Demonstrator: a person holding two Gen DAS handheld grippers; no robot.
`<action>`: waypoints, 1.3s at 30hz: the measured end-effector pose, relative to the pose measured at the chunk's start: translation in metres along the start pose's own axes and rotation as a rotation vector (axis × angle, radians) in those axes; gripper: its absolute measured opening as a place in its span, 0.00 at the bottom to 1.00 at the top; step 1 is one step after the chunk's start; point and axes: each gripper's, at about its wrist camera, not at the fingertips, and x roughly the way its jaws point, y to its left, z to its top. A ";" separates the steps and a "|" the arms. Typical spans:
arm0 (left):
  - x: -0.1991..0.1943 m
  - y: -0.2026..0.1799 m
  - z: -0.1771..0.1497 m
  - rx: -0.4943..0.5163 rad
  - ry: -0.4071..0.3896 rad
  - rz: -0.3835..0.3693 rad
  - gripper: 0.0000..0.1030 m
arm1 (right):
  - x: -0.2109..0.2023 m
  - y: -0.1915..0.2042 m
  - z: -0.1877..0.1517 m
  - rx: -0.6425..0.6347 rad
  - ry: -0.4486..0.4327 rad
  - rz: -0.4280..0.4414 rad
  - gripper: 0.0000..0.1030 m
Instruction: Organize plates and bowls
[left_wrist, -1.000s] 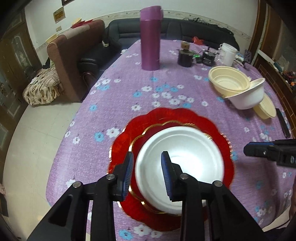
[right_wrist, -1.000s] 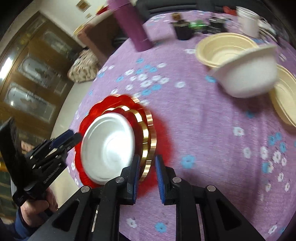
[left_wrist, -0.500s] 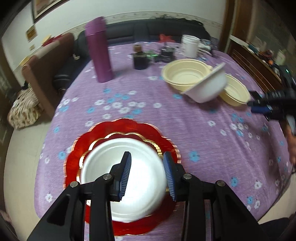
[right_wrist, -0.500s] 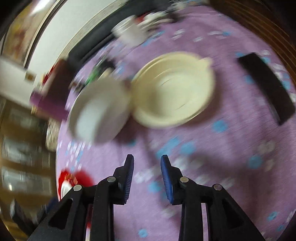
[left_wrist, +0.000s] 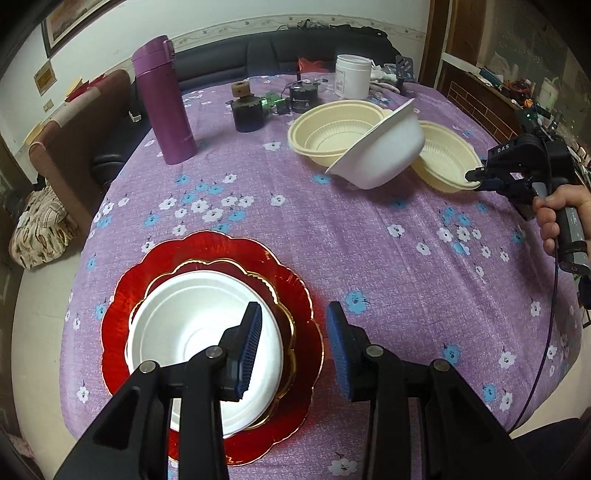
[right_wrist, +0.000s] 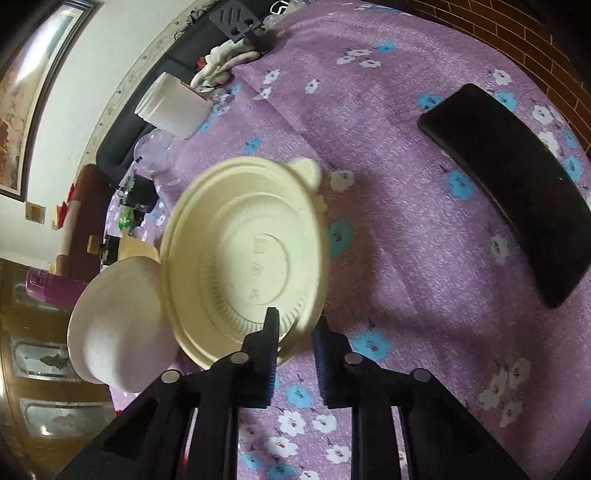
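A white bowl (left_wrist: 192, 332) sits on a small gold-rimmed red plate (left_wrist: 229, 267), stacked on a larger red plate (left_wrist: 147, 266). My left gripper (left_wrist: 295, 343) hovers open over their right edge with nothing between its fingers. At the back right, a tilted white bowl (left_wrist: 384, 155) leans between two cream bowls (left_wrist: 332, 133). My right gripper (right_wrist: 295, 336) is closing its jaws on the near rim of the right-hand cream bowl (right_wrist: 236, 251), which looks blurred and tipped. The left wrist view shows that gripper (left_wrist: 474, 178) at the bowl's rim (left_wrist: 447, 162).
A purple flask (left_wrist: 166, 103), dark jars (left_wrist: 247, 110) and a white tub (left_wrist: 352, 75) stand at the table's far side. A black flat device (right_wrist: 517, 192) lies right of the cream bowl. A hand (left_wrist: 554, 210) holds the right gripper near the table edge.
The right gripper swung away from the red plates to the cream bowl and closed on its rim. The left gripper shifted right, off the white bowl's centre.
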 end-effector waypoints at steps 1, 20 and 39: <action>0.001 -0.002 0.001 0.004 -0.001 -0.003 0.34 | -0.003 -0.001 -0.002 -0.003 -0.004 -0.004 0.14; 0.011 -0.091 0.041 0.217 -0.060 -0.152 0.38 | -0.088 -0.049 -0.122 -0.130 0.123 -0.062 0.10; 0.023 -0.169 0.054 0.352 -0.080 -0.176 0.46 | -0.100 -0.074 -0.129 -0.166 0.058 -0.092 0.17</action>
